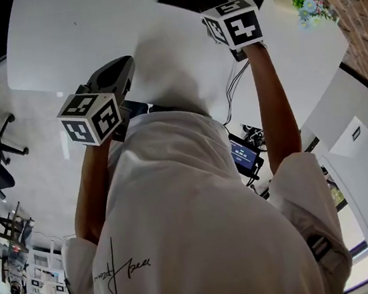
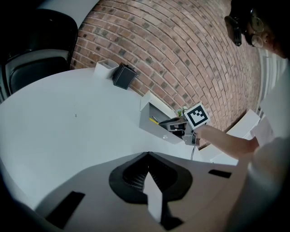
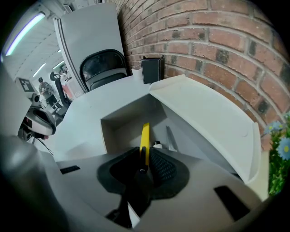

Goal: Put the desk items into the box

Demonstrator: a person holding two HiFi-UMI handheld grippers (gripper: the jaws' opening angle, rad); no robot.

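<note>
Currently, the right gripper point(image 3: 146, 158) hangs steeply over the open box point(image 3: 118, 129), fingers clenched on a slim yellow pen point(image 3: 144, 136) whose far end points down inside the walls. The pen is over or in the box but not yet released. Two small things already lie on the box floor: a white-capped piece point(image 3: 157, 145) and a thin grey strip point(image 3: 171, 138); what they are is too small to tell. The lid point(image 3: 204, 113) stands thrown back against the brick wall, beside some flowers point(image 3: 278, 149).

The left gripper point(image 2: 147, 174) is held back over the counter point(image 2: 68, 122), well apart from the box, its fingers closed together with nothing between them.

Progress, as judged from these views: well advanced. The broad counter surface shows no loose items in front of the box. Near the wall, apart from the box, stand a black holder point(image 2: 124, 76) and a white cup point(image 2: 106, 68); whether these count as desk items to be packed cannot be told.

What is left: let go of the pen so it drops among the things inside, withdraw the right gripper, possibly fetch the two things by the wall, and perhaps close the lid.
</note>
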